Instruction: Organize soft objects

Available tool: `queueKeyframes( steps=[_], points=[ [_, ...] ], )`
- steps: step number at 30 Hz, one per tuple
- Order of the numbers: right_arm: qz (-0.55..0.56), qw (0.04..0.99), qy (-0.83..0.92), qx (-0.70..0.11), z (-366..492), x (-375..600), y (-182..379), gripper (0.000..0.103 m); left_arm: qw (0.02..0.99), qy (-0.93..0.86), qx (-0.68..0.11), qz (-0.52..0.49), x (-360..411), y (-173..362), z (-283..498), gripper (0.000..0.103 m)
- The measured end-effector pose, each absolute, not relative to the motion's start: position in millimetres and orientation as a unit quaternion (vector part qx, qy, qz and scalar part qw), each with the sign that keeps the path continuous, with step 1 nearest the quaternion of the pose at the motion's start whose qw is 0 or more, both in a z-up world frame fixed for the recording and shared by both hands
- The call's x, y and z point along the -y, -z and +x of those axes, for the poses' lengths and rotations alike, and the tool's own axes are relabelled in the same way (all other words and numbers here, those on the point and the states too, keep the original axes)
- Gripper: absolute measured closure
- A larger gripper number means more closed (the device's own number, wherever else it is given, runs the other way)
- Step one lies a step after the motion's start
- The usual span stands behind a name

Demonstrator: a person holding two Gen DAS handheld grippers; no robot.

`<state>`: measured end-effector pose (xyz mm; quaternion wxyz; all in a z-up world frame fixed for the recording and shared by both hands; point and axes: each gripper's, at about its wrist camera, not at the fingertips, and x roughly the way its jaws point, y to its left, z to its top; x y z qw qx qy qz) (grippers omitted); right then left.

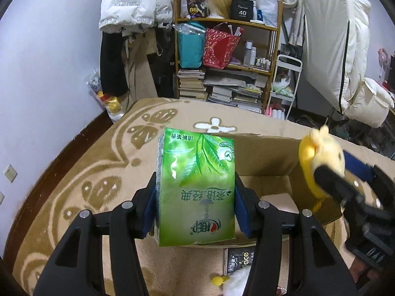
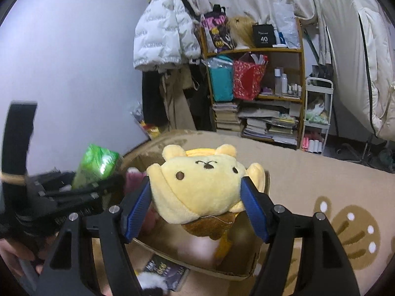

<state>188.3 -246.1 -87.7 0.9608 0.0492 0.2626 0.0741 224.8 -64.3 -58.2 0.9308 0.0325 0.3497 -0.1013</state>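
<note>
Item one: my left gripper [image 1: 196, 197] was clamped on a green tissue pack [image 1: 196, 185], both blue pads pressed against its long side edges. The pack stood on end, its long axis running away from the camera, printed face toward me, the lettering upside down. It hung above the near-left corner of the cardboard box [image 1: 266, 170] on the blanket [image 1: 98, 162].

Item two: my right gripper [image 2: 197, 197] carried a yellow plush bear [image 2: 200, 187] between its pads, which touched the toy's sides. The bear's face was turned up toward the camera, ears pointing away toward the shelf [image 2: 254, 79]; it was roughly round, so I could name no long axis. It hung over the middle of the open box [image 2: 197, 256].

Item three: a dark packet [image 2: 167, 273] lay on the blanket, just outside the box's near edge.
</note>
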Motion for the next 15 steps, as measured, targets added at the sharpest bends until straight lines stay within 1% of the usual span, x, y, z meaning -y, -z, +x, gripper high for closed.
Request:
queueKeyframes(
  steps=[2,8,15],
  points=[
    [0.049,0.957,-0.073,-0.275,189,246,97,0.028,0.929,0.098,-0.356,0.028,62,62,227,0.049],
    [0.079,0.948,-0.066,-0.302,189,257,112,0.027,0.923,0.088,-0.375,0.024,59,71,232,0.049],
    [0.082,0.945,-0.069,-0.309,186,257,114,0.026,0.925,0.091,-0.366,0.030,61,69,230,0.046]
  ],
)
